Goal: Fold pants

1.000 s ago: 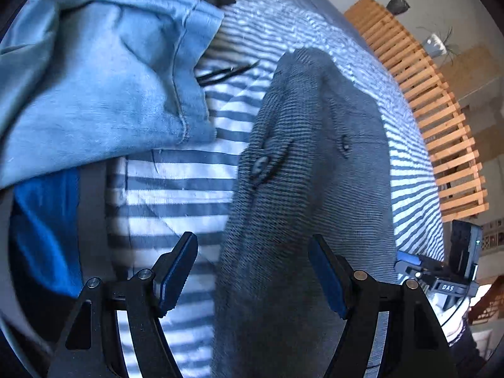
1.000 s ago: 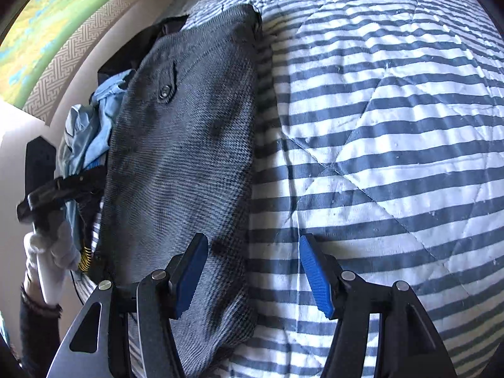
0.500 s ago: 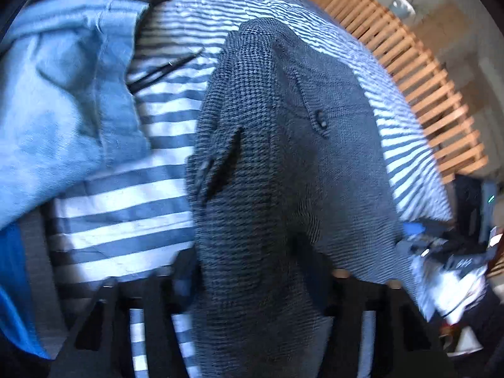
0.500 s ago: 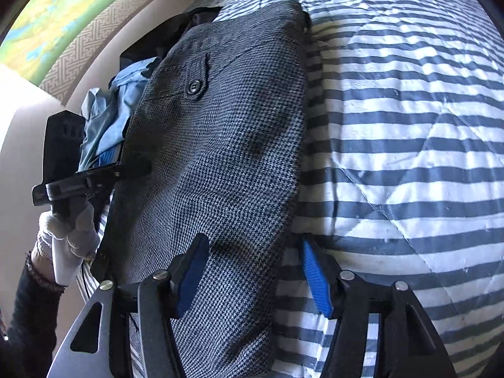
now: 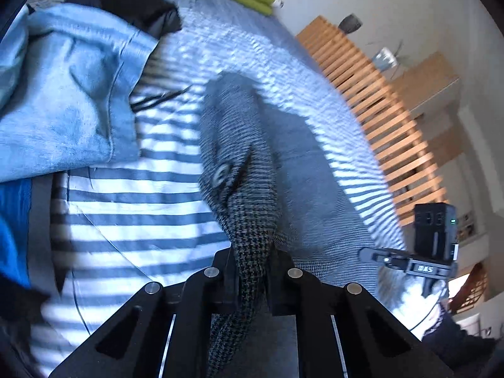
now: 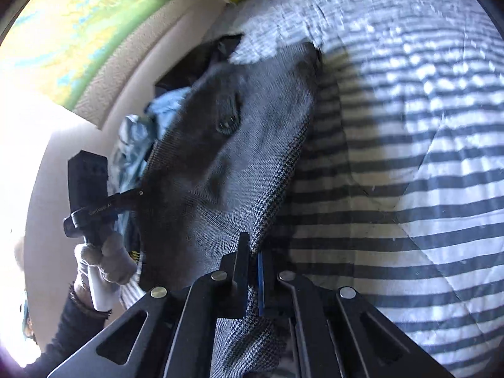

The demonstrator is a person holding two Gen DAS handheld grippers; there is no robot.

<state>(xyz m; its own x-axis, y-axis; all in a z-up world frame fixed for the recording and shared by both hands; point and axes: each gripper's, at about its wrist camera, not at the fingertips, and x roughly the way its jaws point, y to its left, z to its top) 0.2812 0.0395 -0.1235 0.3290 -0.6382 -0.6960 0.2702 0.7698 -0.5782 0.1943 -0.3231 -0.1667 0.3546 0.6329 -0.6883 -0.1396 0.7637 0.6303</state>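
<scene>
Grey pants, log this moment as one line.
left gripper: closing on grey pants | right gripper: shut on pants edge | striped bedspread

Bright daylight, blown out to white glare at the far left of the right wrist view. Dark shadow beside the grey pants [image 6: 239,157] on the striped bed [image 6: 425,189]. Motion blur on cloth; strong fisheye bending, black corners.

Striped quilt [image 5: 132,208], light blue jeans [image 5: 63,100], black garment [image 5: 132,3], wooden slatted frame [image 5: 387,113]

The grey checked pants [image 5: 249,195] are pinched in both claws — bunched and lifted at the near edge, stretching away over the striped bed [image 5: 132,208].
</scene>
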